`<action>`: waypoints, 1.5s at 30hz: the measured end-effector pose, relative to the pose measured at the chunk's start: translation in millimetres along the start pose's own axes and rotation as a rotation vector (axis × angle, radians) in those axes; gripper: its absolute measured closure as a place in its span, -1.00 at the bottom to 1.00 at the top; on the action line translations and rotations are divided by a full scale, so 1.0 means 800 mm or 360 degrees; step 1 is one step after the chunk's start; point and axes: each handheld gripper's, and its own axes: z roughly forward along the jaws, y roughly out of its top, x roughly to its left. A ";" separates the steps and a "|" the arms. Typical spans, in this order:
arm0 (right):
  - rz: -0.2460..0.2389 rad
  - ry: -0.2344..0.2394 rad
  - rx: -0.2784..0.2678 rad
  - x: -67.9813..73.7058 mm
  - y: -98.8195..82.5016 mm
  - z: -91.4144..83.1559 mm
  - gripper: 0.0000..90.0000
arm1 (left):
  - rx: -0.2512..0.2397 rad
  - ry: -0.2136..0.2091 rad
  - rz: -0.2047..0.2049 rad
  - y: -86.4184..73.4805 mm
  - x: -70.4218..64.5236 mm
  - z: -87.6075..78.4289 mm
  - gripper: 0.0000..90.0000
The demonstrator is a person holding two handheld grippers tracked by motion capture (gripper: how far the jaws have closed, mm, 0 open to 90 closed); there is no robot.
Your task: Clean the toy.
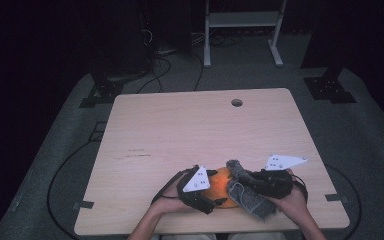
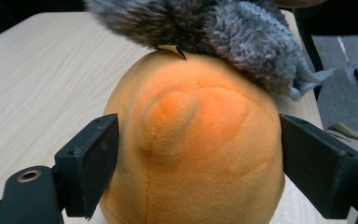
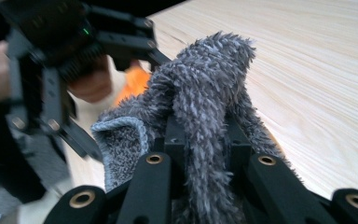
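From the high view the orange plush ball (image 1: 223, 186) at the counter's (image 1: 190, 130) near edge is mostly hidden behind both grippers and the grey fluffy cloth (image 1: 247, 196). The left gripper (image 2: 193, 163) view shows its smooth, seamed surface between spread jaws, the left pad at the plush and a slight gap on the right. The right gripper (image 3: 200, 140) pinches the cloth tight, draped over the ball's top.

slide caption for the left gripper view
Left gripper jaws flank an orange plush toy beneath a grey fuzzy cloth.
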 end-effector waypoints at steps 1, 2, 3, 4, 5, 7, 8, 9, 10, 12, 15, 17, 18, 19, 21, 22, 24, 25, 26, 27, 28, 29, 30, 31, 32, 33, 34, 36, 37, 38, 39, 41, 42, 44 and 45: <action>0.0000 -0.0017 0.0010 -0.002 -0.001 -0.001 0.69 | -0.0009 -0.0002 0.0011 -0.001 0.000 0.000 -0.60; 0.0011 -0.0043 0.0021 -0.008 -0.003 -0.003 0.69 | -0.0010 0.0011 0.0024 0.000 0.000 0.000 -0.52; 0.0030 -0.0076 0.0031 -0.011 -0.006 -0.004 0.69 | -0.0012 0.0020 0.0021 0.000 -0.001 0.000 -0.50; 0.0041 -0.0105 0.0031 -0.014 -0.006 -0.007 0.69 | -0.0012 0.0027 0.0021 0.000 -0.001 0.001 -0.48; 0.0051 -0.0097 0.0005 -0.014 -0.006 -0.011 0.69 | -0.0008 0.0034 0.0022 0.000 -0.002 0.002 -0.47; 0.0035 -0.0070 -0.0051 -0.007 0.002 -0.014 0.69 | -0.0015 0.0032 0.0023 0.001 -0.003 0.003 -0.46; 0.0018 -0.0038 -0.0071 0.000 0.007 -0.013 0.69 | -0.0012 0.0032 0.0029 0.001 -0.003 0.004 -0.46; -0.0013 -0.0008 -0.0078 0.006 0.012 -0.010 0.69 | -0.0011 0.0030 0.0040 0.002 -0.004 0.004 -0.47; -0.0050 -0.0018 -0.0055 0.012 0.014 -0.006 0.69 | -0.0015 0.0020 0.0041 0.002 -0.005 0.003 -0.49; -0.0097 -0.0042 -0.0004 0.016 0.013 0.004 0.69 | -0.0050 -0.0038 -0.0002 0.000 -0.001 -0.002 -0.59; -0.0046 -0.0028 -0.0008 0.006 0.005 0.001 0.69 | -0.0149 -0.0098 -0.0122 -0.004 0.012 -0.014 -0.63; -0.0016 -0.0042 -0.0018 -0.001 0.001 -0.003 0.69 | -0.0119 -0.0065 -0.0141 -0.005 0.014 -0.015 -0.71; 0.0004 -0.0037 -0.0023 -0.005 -0.001 -0.005 0.69 | -0.0066 -0.0041 -0.0132 -0.007 0.015 -0.012 -0.75; 0.0017 -0.0035 -0.0028 -0.008 -0.003 -0.007 0.69 | -0.0015 -0.0030 -0.0133 -0.010 0.015 -0.007 -0.78; 0.0033 -0.0027 -0.0024 -0.013 -0.006 -0.008 0.69 | 0.0042 -0.0052 -0.0162 -0.015 0.016 0.003 -0.86; 0.0035 -0.0027 -0.0025 -0.015 -0.007 -0.008 0.69 | 0.0046 -0.0062 -0.0163 -0.016 0.015 0.006 -0.86; 0.0048 -0.0039 -0.0027 -0.019 -0.009 -0.009 0.69 | 0.0034 -0.0072 -0.0141 -0.017 0.012 0.009 -0.80; 0.0079 -0.0039 -0.0033 -0.022 -0.011 -0.011 0.69 | 0.0014 -0.0047 -0.0098 -0.015 0.010 0.008 -0.66; 0.0098 -0.0043 -0.0042 -0.024 -0.012 -0.013 0.69 | -0.0007 -0.0011 -0.0054 -0.012 0.008 0.006 -0.51; 0.0114 -0.0051 -0.0057 -0.024 -0.011 -0.016 0.69 | -0.0039 0.0004 -0.0033 -0.009 0.006 0.004 -0.39; 0.0122 -0.0056 -0.0084 -0.022 -0.009 -0.020 0.69 | -0.0075 0.0008 -0.0025 -0.004 0.005 0.000 -0.29; 0.0121 -0.0060 -0.0110 -0.019 -0.006 -0.024 0.70 | -0.0126 0.0016 -0.0014 0.000 0.005 -0.004 -0.23; 0.0116 -0.0062 -0.0139 -0.016 -0.002 -0.029 0.70 | -0.0153 0.0017 -0.0018 0.004 0.006 -0.009 -0.21; 0.0103 -0.0059 -0.0166 -0.014 0.000 -0.031 0.70 | -0.0208 -0.0001 -0.0041 0.008 0.008 -0.016 -0.21; 0.0111 -0.0030 -0.0213 -0.012 0.003 -0.035 0.70 | -0.0244 -0.0003 -0.0051 0.011 0.009 -0.021 -0.21; 0.0120 -0.0007 -0.0241 -0.013 0.005 -0.037 0.70 | -0.0259 0.0003 -0.0050 0.012 0.009 -0.024 -0.20; 0.0127 0.0001 -0.0250 -0.014 0.005 -0.037 0.70 | -0.0278 0.0012 -0.0055 0.014 0.010 -0.029 -0.20; 0.0154 -0.0015 -0.0206 -0.020 0.000 -0.029 0.70 | -0.0268 0.0024 -0.0043 0.016 0.011 -0.035 -0.20; 0.0169 -0.0027 -0.0168 -0.022 -0.004 -0.022 0.70 | -0.0258 0.0031 -0.0040 0.015 0.012 -0.036 -0.20; 0.0173 -0.0047 -0.0124 -0.024 -0.007 -0.016 0.70 | -0.0240 0.0036 -0.0037 0.015 0.013 -0.037 -0.20; 0.0171 -0.0063 -0.0091 -0.024 -0.009 -0.012 0.70 | -0.0222 0.0040 -0.0037 0.014 0.014 -0.038 -0.20; 0.0156 -0.0059 -0.0107 -0.021 -0.008 -0.013 0.70 | -0.0239 0.0033 -0.0060 0.013 0.017 -0.041 -0.20; 0.0143 -0.0059 -0.0129 -0.017 -0.004 -0.017 0.70 | -0.0244 0.0034 -0.0067 0.013 0.018 -0.042 -0.20; 0.0100 -0.0052 -0.0187 -0.009 0.006 -0.024 0.70 | -0.0218 0.0054 -0.0047 0.016 0.017 -0.043 -0.20; 0.0076 -0.0055 -0.0204 -0.004 0.011 -0.028 0.70 | -0.0199 0.0058 -0.0038 0.016 0.017 -0.042 -0.20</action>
